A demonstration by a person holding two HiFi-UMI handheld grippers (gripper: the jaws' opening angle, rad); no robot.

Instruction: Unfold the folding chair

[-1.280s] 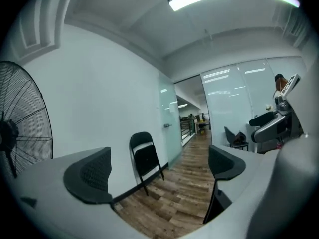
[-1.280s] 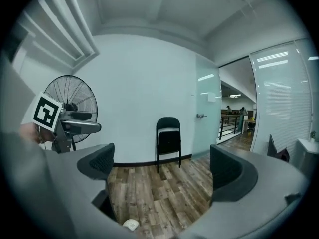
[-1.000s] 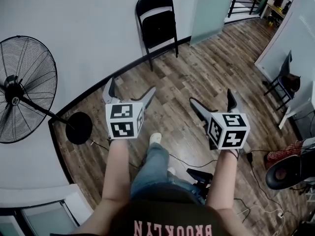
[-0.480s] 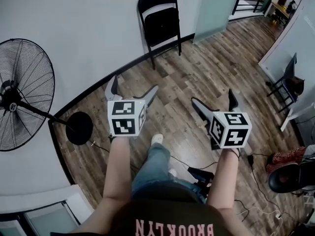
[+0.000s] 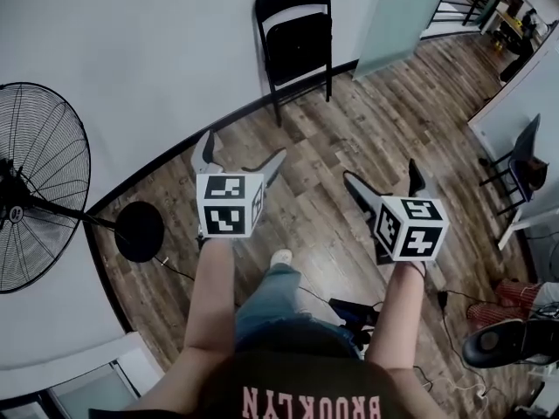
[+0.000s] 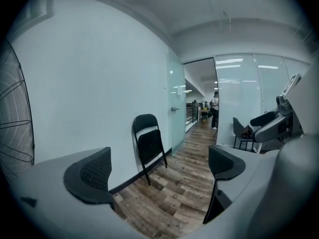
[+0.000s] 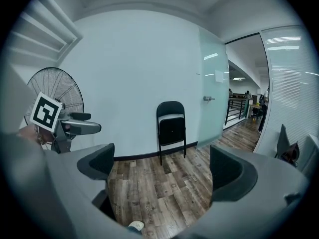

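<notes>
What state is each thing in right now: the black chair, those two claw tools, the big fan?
folding chair: folded flat, standing against the wall.
left gripper: open, nothing between its jaws.
right gripper: open, nothing between its jaws.
fan: upright on its base; cannot tell if it runs.

The black folding chair (image 5: pixel 297 37) stands at about twelve o'clock, still folded flat with its seat swung up into the frame, leaning upright against the pale wall (image 5: pixel 131 51), feet on the wood floor (image 5: pixel 349 147).
</notes>
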